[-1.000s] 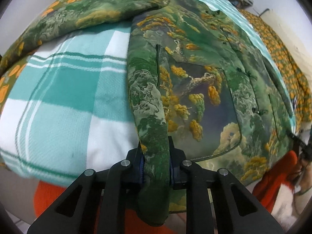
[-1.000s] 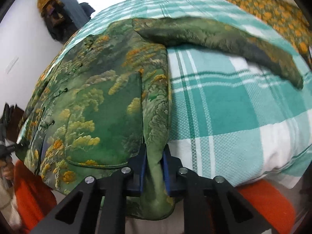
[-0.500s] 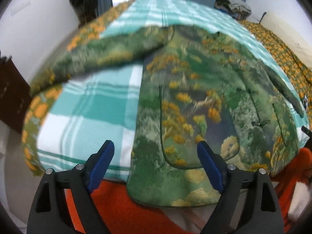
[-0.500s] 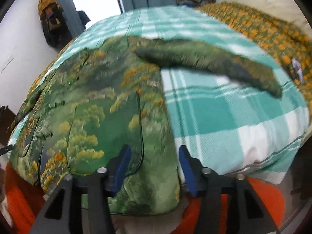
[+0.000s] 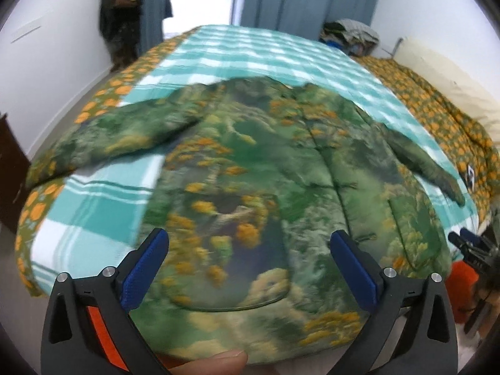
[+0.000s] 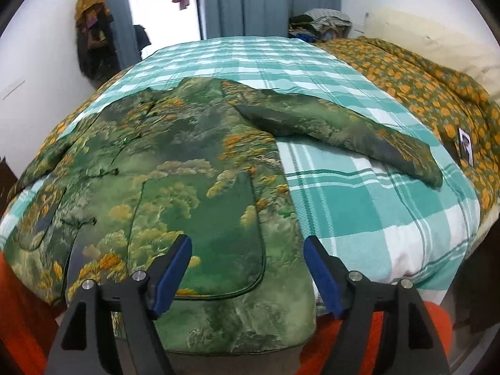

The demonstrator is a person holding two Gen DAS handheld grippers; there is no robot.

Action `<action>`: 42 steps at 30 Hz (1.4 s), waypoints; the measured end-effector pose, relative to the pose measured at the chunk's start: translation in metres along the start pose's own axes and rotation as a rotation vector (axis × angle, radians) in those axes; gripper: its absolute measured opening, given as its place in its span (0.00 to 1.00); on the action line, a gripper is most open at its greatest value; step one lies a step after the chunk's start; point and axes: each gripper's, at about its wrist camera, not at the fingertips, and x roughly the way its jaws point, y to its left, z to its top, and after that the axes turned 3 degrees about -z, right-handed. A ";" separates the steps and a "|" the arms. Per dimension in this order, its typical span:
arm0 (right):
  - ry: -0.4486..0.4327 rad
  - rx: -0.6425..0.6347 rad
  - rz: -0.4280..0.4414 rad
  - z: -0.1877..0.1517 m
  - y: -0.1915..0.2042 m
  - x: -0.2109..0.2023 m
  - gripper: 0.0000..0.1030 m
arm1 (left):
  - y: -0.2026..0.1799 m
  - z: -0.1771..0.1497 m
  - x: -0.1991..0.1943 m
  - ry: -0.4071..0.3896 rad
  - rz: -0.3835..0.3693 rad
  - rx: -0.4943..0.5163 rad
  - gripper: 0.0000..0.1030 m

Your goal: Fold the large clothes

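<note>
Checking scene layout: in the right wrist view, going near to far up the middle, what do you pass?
Right gripper with opening jaws → green jacket → plaid blanket → blue curtain.

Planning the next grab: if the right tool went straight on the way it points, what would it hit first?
Most likely the green jacket, near its hem by the pocket. The right tool is opening with nothing between its pads; depth is unclear.

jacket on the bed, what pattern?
The jacket has a green landscape print with orange-yellow foliage. Clearest in the right wrist view.
</note>
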 end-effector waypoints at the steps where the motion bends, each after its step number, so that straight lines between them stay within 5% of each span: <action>1: -0.003 -0.002 0.000 -0.001 0.001 0.000 0.74 | -0.005 -0.001 0.010 0.011 -0.008 0.009 1.00; 10: -0.019 -0.001 0.014 -0.006 0.001 -0.005 0.74 | -0.005 -0.022 0.107 0.243 0.081 -0.038 1.00; 15: -0.025 0.009 0.075 -0.010 0.001 -0.006 0.74 | -0.012 -0.027 0.112 0.248 0.116 0.047 1.00; 28: 0.004 0.040 0.198 -0.007 0.008 0.004 0.74 | -0.013 -0.027 0.113 0.237 0.113 0.073 1.00; 32: -0.004 0.123 0.140 0.009 -0.032 0.012 0.74 | -0.010 -0.023 0.086 0.130 0.033 0.040 0.99; 36: -0.062 0.282 0.018 0.030 -0.108 0.032 0.74 | -0.015 -0.018 0.061 0.014 0.055 0.070 0.99; 42: -0.030 0.775 -0.014 0.036 -0.248 0.096 0.74 | -0.010 -0.014 0.051 -0.035 0.076 0.051 0.99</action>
